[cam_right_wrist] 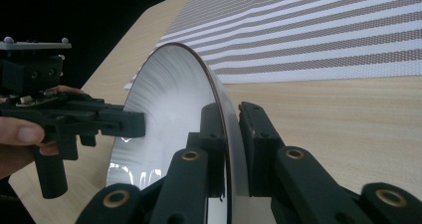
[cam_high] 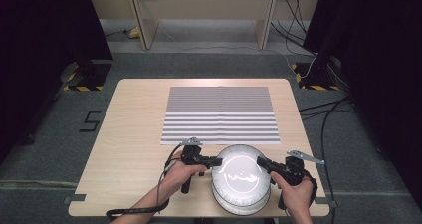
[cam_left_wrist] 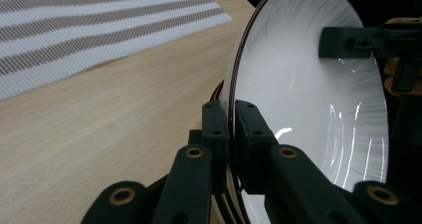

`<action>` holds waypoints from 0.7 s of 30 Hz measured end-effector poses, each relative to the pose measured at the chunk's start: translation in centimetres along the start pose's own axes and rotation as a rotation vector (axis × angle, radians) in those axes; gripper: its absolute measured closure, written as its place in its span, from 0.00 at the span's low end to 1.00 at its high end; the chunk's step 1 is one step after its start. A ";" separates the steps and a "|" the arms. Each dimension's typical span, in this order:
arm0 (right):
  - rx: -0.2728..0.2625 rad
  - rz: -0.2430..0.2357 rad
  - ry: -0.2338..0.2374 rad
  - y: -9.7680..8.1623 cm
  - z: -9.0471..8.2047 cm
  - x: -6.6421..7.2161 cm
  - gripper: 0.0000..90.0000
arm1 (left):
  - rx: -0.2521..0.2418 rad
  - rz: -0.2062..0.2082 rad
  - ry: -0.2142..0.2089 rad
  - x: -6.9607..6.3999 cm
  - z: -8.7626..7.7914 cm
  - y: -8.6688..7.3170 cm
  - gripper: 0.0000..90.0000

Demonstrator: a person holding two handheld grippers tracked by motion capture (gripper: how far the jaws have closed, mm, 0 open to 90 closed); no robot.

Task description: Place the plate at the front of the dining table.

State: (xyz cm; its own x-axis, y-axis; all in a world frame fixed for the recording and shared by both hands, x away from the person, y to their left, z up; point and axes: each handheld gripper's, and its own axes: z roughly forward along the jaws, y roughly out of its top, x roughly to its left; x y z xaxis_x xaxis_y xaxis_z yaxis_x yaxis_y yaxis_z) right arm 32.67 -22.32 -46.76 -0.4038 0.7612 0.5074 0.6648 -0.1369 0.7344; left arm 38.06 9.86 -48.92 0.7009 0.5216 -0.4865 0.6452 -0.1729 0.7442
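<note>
Two grippers meet at one plate (cam_high: 240, 174) in the high view: the left gripper (cam_high: 217, 161) pinches its left rim, the right gripper (cam_high: 261, 162) its right rim, above a stack (cam_high: 239, 203) near the table's (cam_high: 134, 134) front edge, just short of the striped mat (cam_high: 219, 115). Left gripper view: jaws clamped on the rim (brown-edged). Right gripper view: jaws likewise clamped on the rim.
</note>
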 end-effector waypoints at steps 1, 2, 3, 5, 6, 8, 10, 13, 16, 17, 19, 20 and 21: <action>0.010 -0.008 0.005 0.1 0.0 0.0 0.90 | -0.002 0.013 0.004 -0.1 -0.1 0.1 0.93; 0.008 -0.011 0.007 0.2 0.0 0.0 0.90 | -0.010 0.022 0.006 -0.2 -0.2 0.2 0.94; 0.010 -0.011 0.010 0.3 -0.1 0.1 0.89 | -0.017 0.033 0.005 -0.3 -0.4 0.3 0.94; 0.039 -0.014 0.026 0.7 0.0 -0.1 0.89 | -0.021 0.059 0.016 -0.5 -0.6 0.6 0.94; 0.056 -0.017 0.030 0.9 0.0 -0.2 0.89 | -0.021 0.067 0.022 -0.6 -0.6 0.7 0.94; 0.087 -0.018 0.035 1.1 -0.1 -0.2 0.89 | -0.024 0.084 0.024 -0.8 -0.7 0.7 0.95; 0.110 -0.019 0.047 1.3 -0.3 -0.4 0.89 | -0.025 0.097 0.028 -1.1 -0.7 0.8 0.95; 0.139 -0.020 0.051 1.2 -0.6 -0.5 0.89 | -0.031 0.114 0.028 -1.3 -0.7 0.9 0.95; 0.148 -0.002 0.058 0.9 -1.1 -0.7 0.87 | -0.030 0.118 0.032 -1.4 -0.7 0.8 0.95; 0.149 -0.001 0.060 0.8 -1.2 -0.7 0.86 | -0.030 0.112 0.034 -1.3 -0.8 0.7 0.95; 0.157 0.031 0.080 0.3 -1.9 -1.1 0.87 | -0.030 0.097 0.039 -1.0 -0.9 0.5 0.95; 0.153 0.048 0.091 0.1 -2.2 -1.3 0.89 | -0.030 0.094 0.037 -0.9 -0.9 0.4 0.95; 0.156 0.054 0.098 -0.1 -2.3 -1.5 0.89 | -0.034 0.091 0.030 -0.9 -0.9 0.4 0.95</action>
State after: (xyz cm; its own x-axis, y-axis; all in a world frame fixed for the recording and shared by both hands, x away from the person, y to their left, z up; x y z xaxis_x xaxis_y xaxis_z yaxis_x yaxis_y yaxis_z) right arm 31.75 -24.93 -46.49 -0.4192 0.6890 0.5913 0.7734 -0.0700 0.6300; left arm 37.44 10.04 -47.79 0.7468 0.5294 -0.4025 0.5679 -0.1929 0.8002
